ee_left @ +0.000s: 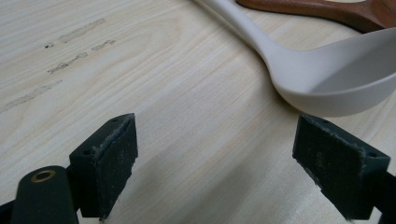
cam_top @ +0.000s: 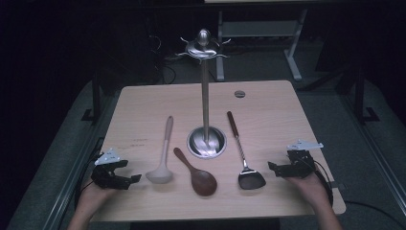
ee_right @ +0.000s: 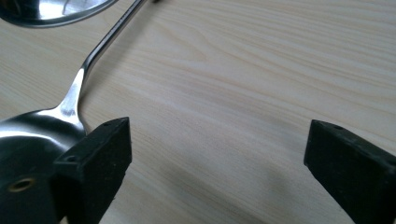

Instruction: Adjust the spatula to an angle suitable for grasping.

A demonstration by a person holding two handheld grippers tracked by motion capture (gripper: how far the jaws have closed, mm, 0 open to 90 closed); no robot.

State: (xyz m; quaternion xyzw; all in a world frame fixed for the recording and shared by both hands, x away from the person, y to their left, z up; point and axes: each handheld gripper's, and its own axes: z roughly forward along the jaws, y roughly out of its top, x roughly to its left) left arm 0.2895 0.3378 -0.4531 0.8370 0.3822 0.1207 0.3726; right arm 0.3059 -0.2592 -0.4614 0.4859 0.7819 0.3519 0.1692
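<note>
The left gripper (cam_top: 128,173) rests on the wooden table (cam_top: 268,103) with jaws spread and empty, near the white ladle (cam_top: 161,163). The right gripper (cam_top: 276,168), also spread and empty, is just beside the metal spatula (cam_top: 250,178).

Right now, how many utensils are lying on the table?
3: a pale ladle at left, a wooden spoon in the middle before the stand's base, and a metal spatula at right.
</note>
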